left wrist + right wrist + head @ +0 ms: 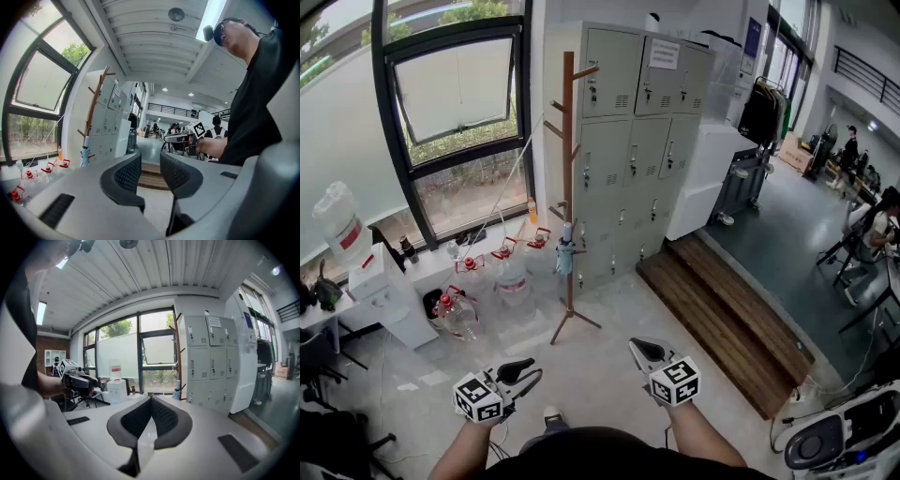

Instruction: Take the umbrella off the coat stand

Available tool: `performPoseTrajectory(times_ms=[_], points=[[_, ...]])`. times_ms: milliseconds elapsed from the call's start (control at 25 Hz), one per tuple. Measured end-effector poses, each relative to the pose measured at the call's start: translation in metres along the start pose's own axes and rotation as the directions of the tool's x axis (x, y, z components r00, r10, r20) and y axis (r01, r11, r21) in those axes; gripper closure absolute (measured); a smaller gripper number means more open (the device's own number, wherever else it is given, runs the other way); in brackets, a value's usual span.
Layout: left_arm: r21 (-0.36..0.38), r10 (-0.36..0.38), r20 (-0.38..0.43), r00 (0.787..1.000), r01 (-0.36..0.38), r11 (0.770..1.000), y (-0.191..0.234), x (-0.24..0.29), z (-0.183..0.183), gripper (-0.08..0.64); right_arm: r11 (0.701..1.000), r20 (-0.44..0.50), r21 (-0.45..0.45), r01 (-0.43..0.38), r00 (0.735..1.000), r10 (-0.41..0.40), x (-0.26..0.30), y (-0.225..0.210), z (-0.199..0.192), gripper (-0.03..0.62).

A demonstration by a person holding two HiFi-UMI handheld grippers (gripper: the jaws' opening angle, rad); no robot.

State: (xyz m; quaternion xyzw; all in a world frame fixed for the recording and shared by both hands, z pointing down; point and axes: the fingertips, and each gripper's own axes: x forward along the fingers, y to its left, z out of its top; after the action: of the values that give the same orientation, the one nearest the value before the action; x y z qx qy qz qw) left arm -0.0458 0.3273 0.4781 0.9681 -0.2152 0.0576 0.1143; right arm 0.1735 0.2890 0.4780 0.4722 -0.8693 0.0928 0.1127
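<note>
The left claw point(525, 370) is hovering low in front of the person, its jaws a little apart with nothing between them. The right claw point(643, 350) is hanging beside it, jaws pressed together and empty. Both are waiting well apart from the small pale-blue folded umbrella point(565, 255), which is hanging low against the pole of the tall brown wooden coat stand point(569, 141).

As I judge it, the person should be stepping closer, opening one claw wider, closing on the umbrella's body and lifting upward rather than tugging sideways, since the slim stand may tip.

The left gripper view is showing the narrow gap between its jaws, and the right gripper view its meeting pads. Only the head view is showing the stand's spread feet on the floor.
</note>
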Motion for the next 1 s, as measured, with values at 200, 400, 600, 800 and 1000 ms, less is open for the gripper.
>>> performPoseTrajectory(times_ms=[200,400,600,800,1000], points=[[-0.017,0.021,0.021,1.0,-0.021,1.0,0.025,0.009,-0.001,0.42,0.998,0.02,0.017,0.055,0.998,-0.055,0.02,-0.018,-0.004,0.578],[-0.062,0.071,-0.009,0.997,-0.072,0.996,0.063,0.011,-0.012,0.423,0.997,0.006,0.022,0.072,0.997,-0.072,0.049,-0.032,-0.004,0.578],[-0.092,0.091,-0.018,0.996,-0.092,0.991,0.104,0.015,-0.012,0.423,0.996,-0.012,0.076,0.055,0.998,-0.055,0.083,-0.043,-0.003,0.578],[-0.087,0.07,-0.017,0.997,-0.072,0.994,0.151,0.035,0.003,0.423,0.994,-0.015,0.091,0.065,0.998,-0.064,0.119,-0.063,0.009,0.578],[-0.081,0.04,-0.006,0.999,-0.041,0.996,0.194,0.057,0.023,0.423,0.992,-0.007,0.099,0.077,0.997,-0.077,0.152,-0.083,0.024,0.578]])
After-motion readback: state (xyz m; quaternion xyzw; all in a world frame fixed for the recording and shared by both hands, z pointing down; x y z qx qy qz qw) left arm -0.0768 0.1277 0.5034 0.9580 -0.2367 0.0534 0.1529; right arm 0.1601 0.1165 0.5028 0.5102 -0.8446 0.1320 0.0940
